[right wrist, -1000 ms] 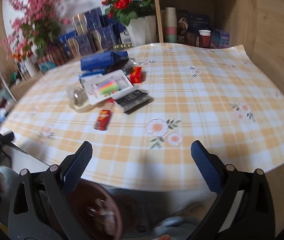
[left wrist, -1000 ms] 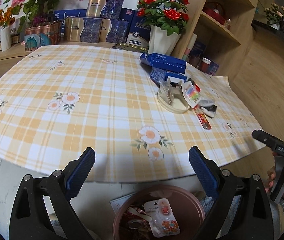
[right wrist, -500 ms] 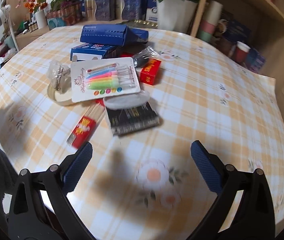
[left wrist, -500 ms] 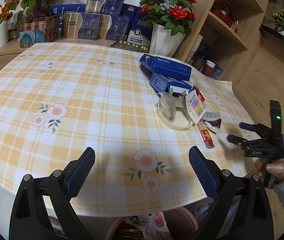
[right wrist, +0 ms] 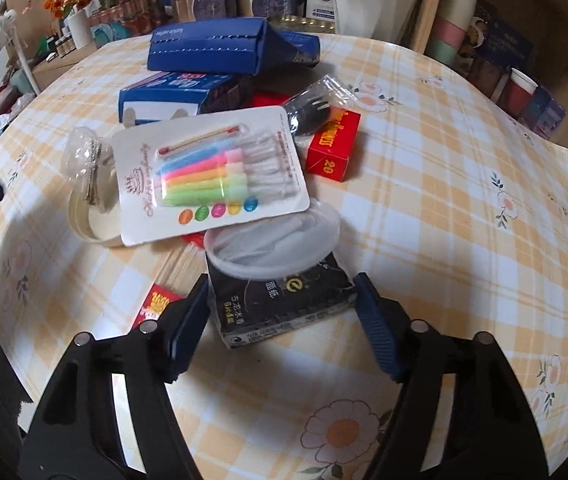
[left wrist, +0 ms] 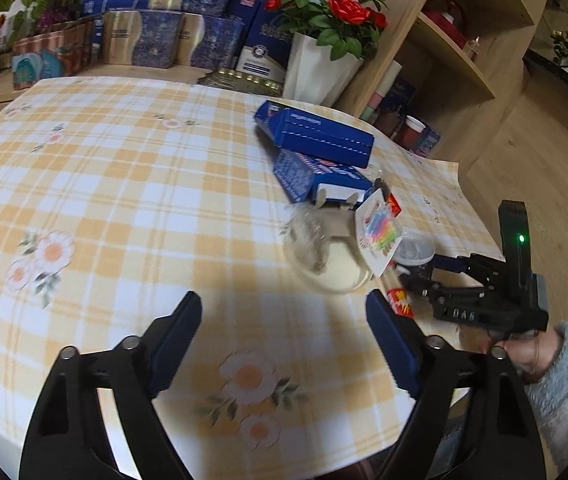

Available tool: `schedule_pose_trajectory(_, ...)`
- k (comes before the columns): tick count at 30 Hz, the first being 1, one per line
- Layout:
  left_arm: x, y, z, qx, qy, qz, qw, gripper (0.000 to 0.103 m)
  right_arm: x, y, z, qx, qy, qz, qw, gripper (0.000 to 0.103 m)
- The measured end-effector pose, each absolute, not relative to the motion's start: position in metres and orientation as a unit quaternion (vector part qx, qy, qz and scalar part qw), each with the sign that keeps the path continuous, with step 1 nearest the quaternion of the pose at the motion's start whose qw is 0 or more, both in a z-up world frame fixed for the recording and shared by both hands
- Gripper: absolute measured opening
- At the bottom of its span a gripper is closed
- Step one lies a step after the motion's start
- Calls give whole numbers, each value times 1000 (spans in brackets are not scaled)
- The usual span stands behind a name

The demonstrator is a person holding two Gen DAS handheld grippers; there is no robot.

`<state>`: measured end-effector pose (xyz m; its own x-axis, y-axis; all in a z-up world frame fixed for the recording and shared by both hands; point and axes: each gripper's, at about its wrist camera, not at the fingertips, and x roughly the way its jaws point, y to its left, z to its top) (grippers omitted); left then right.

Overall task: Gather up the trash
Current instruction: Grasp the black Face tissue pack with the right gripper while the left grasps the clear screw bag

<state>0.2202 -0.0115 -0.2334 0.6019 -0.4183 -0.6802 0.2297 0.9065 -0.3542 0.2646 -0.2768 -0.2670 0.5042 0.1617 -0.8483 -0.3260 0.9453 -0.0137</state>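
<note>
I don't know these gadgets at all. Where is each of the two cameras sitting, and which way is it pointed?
Left wrist view: sits on the left hand-held gripper, looking forward across the checked table toward the flower pot; its own open fingers show, plus the right hand-held gripper and the person's sleeve.
Right wrist view: sits on the right hand-held gripper, looking down at the trash pile, open fingers on either side of the black tissue pack.
Shared: the candle card, the blue box and the table.
</note>
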Motion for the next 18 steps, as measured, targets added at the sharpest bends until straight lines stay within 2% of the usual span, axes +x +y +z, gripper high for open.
schedule_pose_trajectory(4, 245, -28, -237, -116, 416, -194, 881, 58, 257, -278, -266, -102, 490, 139, 855, 70)
schedule_pose_trajectory(13, 282, -56, -249, -81, 428, -181, 882, 45, 239, -303, -261, -128, 494, 85, 856, 69)
schedule_pose_trajectory(16, 288, -62, -251, -67, 428, -174, 884, 35, 235, -311, -257, -124, 483, 74, 864, 69)
schedule_pose_trajectory(18, 290, -63, -251, -65, 427, -177, 884, 24, 232, -317, -254, -113, 479, 72, 867, 69)
